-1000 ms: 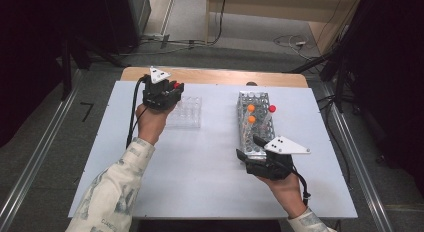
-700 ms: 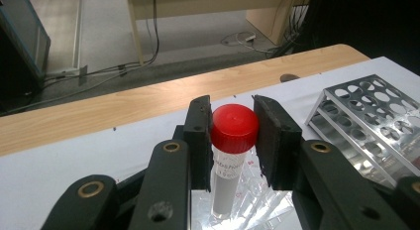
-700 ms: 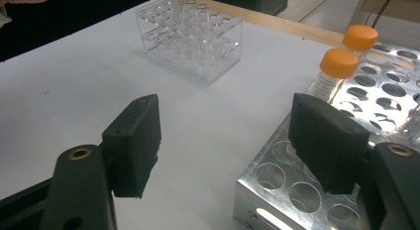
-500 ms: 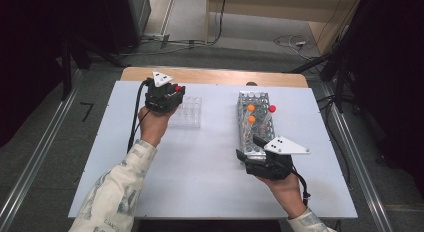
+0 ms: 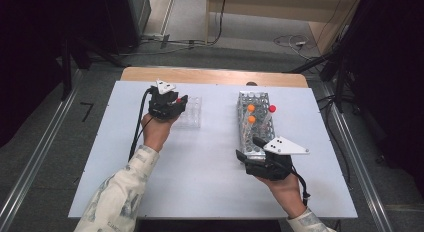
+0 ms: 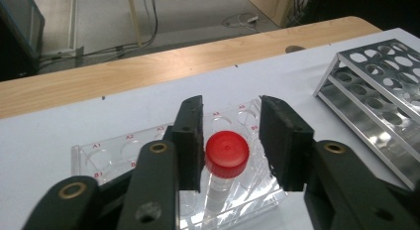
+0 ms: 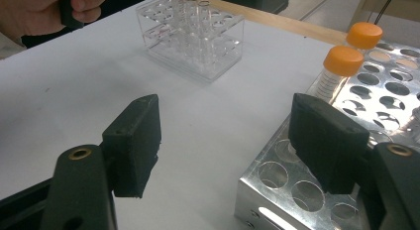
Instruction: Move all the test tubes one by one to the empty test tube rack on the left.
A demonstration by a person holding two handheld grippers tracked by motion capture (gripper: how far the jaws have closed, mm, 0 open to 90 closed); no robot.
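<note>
Releasing step in hand: left hand-held gripper (image 6: 230, 141), jaws just opened and slack around the red-capped tube (image 6: 225, 163), now seated upright in a well of the clear plastic rack (image 6: 106, 153); next, by the look of it, lifting straight up clear of the cap without nudging it. Right hand-held gripper (image 7: 225, 141) spread wide, empty, straddling the near corner of the metal rack (image 7: 277, 183) on the worktop (image 5: 210, 167). Counted: two racks, two grippers, two orange-capped tubes (image 5: 251, 113) and one more red-capped tube (image 5: 272, 108) in the metal rack.

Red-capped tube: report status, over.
Left hand-held gripper jaws just opening, red-capped clear plastic tube between them, seated in clear plastic rack. Right hand-held gripper open at perforated metal rack. Nothing in the way.
</note>
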